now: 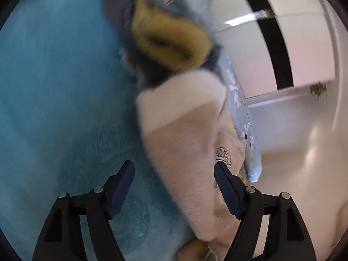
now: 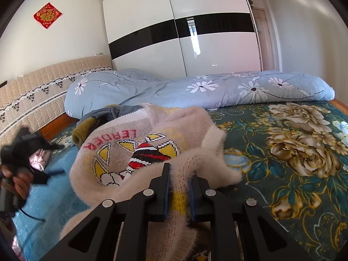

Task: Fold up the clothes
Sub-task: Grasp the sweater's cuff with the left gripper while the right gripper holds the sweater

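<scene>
Pinching pink sweater [image 2: 134,152] | right gripper [image 2: 179,191] clamped | left gripper [image 1: 174,187] spread wide, empty

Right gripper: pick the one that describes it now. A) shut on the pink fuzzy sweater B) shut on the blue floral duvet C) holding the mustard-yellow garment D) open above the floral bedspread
A: in the right wrist view the right gripper has its fingers pressed against a bunched fold of the pink fuzzy sweater.

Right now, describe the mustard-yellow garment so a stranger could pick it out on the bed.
Start at the rolled blue daisy-print duvet along the bed's far side. In front of its headboard end lies a fuzzy pink sweater; the mustard-yellow garment pokes out beside it, ribbed, rolled, and the only solid yellow piece.
</scene>
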A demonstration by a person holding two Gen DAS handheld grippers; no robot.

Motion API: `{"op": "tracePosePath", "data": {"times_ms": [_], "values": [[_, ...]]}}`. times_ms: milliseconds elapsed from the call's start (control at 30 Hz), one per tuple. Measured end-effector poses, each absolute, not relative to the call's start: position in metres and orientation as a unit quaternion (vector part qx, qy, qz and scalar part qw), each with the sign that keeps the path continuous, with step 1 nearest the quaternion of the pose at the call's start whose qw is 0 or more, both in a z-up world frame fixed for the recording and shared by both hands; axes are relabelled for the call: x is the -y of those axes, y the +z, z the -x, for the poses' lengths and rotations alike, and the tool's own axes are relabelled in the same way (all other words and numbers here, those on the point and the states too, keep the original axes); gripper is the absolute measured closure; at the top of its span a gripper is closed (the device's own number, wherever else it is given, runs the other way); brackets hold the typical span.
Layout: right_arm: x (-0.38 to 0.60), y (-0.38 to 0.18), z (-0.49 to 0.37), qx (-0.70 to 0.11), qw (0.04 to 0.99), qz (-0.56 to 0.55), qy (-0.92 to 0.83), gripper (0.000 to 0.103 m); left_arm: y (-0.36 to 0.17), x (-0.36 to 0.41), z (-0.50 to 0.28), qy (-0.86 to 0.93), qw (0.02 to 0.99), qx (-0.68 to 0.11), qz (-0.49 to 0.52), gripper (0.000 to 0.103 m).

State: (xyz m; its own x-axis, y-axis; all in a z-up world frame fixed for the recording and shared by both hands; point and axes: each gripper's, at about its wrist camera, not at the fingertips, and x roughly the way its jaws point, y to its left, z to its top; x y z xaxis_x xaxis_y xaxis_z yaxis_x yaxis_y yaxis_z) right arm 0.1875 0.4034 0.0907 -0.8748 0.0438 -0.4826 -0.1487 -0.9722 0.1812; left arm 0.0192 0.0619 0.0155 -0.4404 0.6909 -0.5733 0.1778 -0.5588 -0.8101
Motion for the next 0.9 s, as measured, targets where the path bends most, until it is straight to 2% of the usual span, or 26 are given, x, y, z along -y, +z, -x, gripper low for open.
{"op": "tracePosePath", "data": {"times_ms": [100,267,367,433,467,500,533,633,733,833,900], "values": [[-0.405,0.089,-0.187,-0.112,0.05,0.248,0.961,0.086,-0.018,-0.068,-0.016,0.684,0.17,0.486,0.517,0.024],[-0.406,0.089,-0.185,-0.112,0.05,0.249,0.961,0.086,-0.011,-0.078,-0.006,0.687,0.176,0.517,0.479,0.023],[-0.405,0.088,-0.184,-0.113,0.051,0.25,0.96,0.086,0.001,-0.084,-0.003,0.678,0.183,0.534,0.47,0.029],[-0.405,0.088,-0.184,-0.113,0.051,0.251,0.96,0.086,0.008,-0.087,-0.003,0.674,0.182,0.537,0.473,0.058],[-0.405,0.088,-0.184,-0.113,0.051,0.251,0.96,0.086,0.015,-0.088,-0.004,0.683,0.176,0.527,0.474,0.062],[-0.405,0.088,-0.184,-0.113,0.051,0.251,0.96,0.086,0.023,-0.088,-0.007,0.698,0.165,0.511,0.473,0.074],[-0.405,0.088,-0.184,-0.113,0.05,0.251,0.96,0.086,0.033,-0.088,-0.01,0.714,0.154,0.495,0.471,0.094],[-0.403,0.089,-0.185,-0.112,0.048,0.25,0.96,0.086,0.081,-0.094,-0.023,0.784,0.14,0.408,0.446,0.094],[-0.403,0.091,-0.187,-0.12,0.037,0.243,0.962,0.086,0.146,-0.11,-0.046,0.847,0.171,0.319,0.389,0.094],[-0.403,0.095,-0.19,-0.139,0.007,0.23,0.963,0.085,0.203,-0.11,-0.076,0.884,0.211,0.273,0.315,0.094],[-0.401,0.098,-0.191,-0.154,-0.029,0.227,0.961,0.084,0.222,-0.102,-0.098,0.899,0.222,0.254,0.279,0.094]]}}
